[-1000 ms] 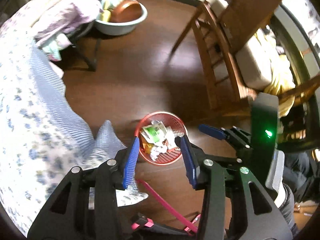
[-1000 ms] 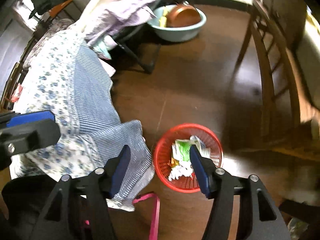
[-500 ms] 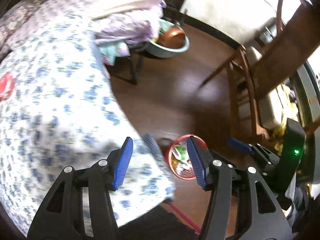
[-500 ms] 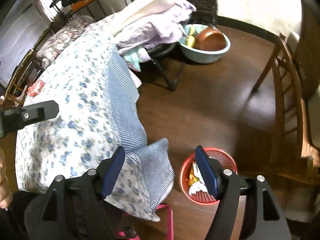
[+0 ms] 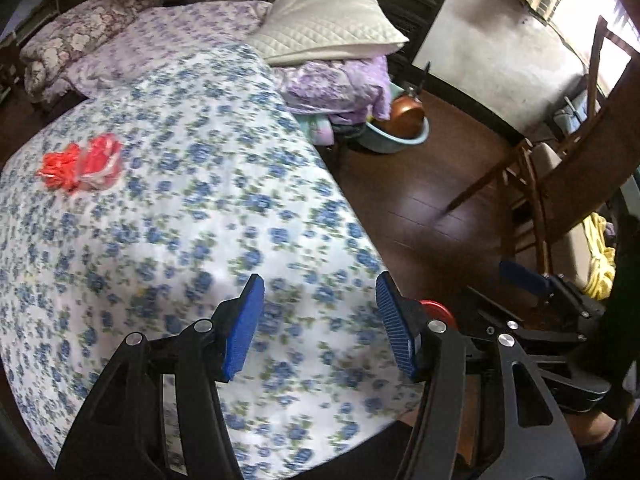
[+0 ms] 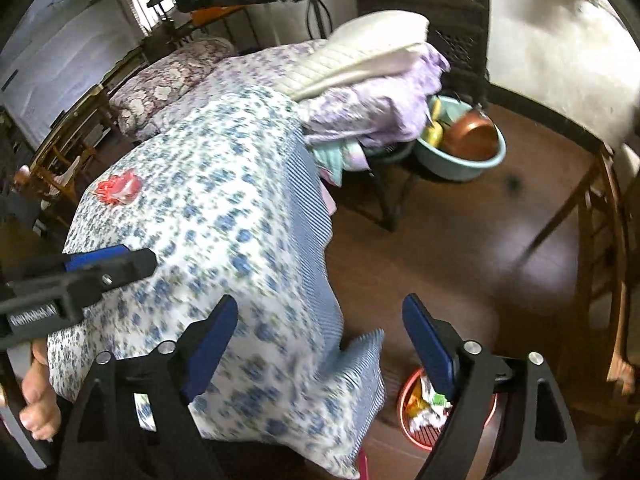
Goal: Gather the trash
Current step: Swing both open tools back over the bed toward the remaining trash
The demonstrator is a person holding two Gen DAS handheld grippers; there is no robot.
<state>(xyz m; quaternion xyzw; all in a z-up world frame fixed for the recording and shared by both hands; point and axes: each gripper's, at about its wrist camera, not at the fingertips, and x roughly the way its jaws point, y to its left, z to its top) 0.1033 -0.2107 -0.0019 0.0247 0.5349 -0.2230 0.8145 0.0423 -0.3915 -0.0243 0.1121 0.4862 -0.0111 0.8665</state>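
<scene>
A crumpled red and white wrapper (image 5: 82,164) lies on the blue-flowered bedspread (image 5: 180,216), far left; it also shows in the right wrist view (image 6: 119,191). My left gripper (image 5: 318,326) is open and empty above the bed's near part. My right gripper (image 6: 320,344) is open and empty over the bed's corner. A red mesh basket (image 6: 416,428) with several wrappers in it stands on the floor by the bed corner, partly hidden by the right finger; only its rim (image 5: 434,309) shows in the left wrist view. The left gripper also appears in the right wrist view (image 6: 92,272).
A white pillow (image 5: 332,26) tops purple bedding at the bed's far end. A teal basin (image 6: 460,160) with a copper pot stands on the brown floor. Wooden chairs (image 5: 532,208) stand at the right. A dark stand leg (image 6: 384,204) is beside the bed.
Both grippers have risen and swung left from over the red basket to over the bed. The red wrapper has come into view. Both stay open.
</scene>
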